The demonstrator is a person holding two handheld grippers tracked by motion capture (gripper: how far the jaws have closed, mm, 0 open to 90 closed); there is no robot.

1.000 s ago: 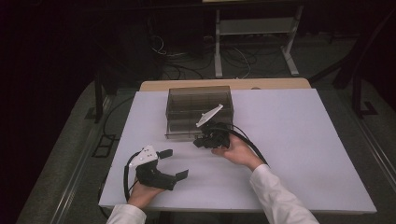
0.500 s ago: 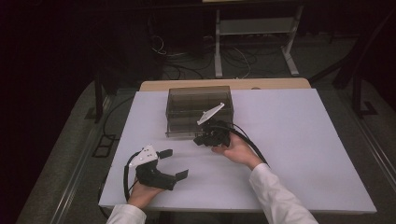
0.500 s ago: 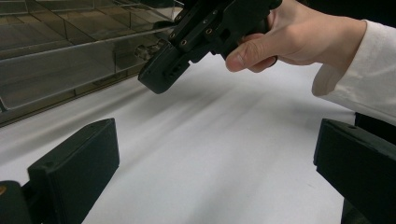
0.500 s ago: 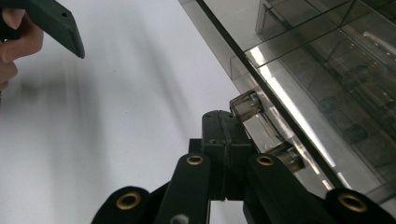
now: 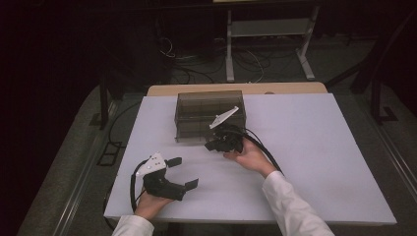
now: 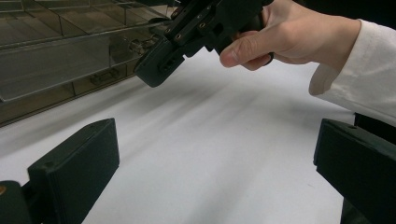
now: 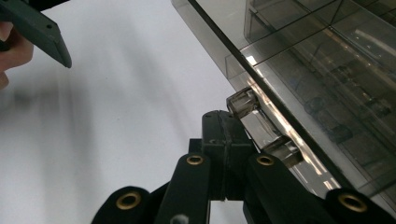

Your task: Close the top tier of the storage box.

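Note:
A smoky clear plastic drawer box (image 5: 196,110) stands at the middle back of the white table (image 5: 314,147). My right gripper (image 5: 216,144) is at the box's front lower edge with its jaws pressed together. In the right gripper view the shut tips (image 7: 227,121) lie right beside a clear drawer handle (image 7: 264,133), with nothing between them. My left gripper (image 5: 184,172) rests near the front left of the table, jaws wide open and empty. In the left gripper view (image 6: 217,177) the right gripper (image 6: 156,70) and its hand show against the box (image 6: 56,60).
A white-sleeved forearm (image 5: 290,206) lies across the table's front middle. A black cable (image 5: 265,150) trails from the right gripper. Behind the table are a metal stand (image 5: 268,29) and floor cables (image 5: 196,59). Bare white tabletop spreads to the right of the box.

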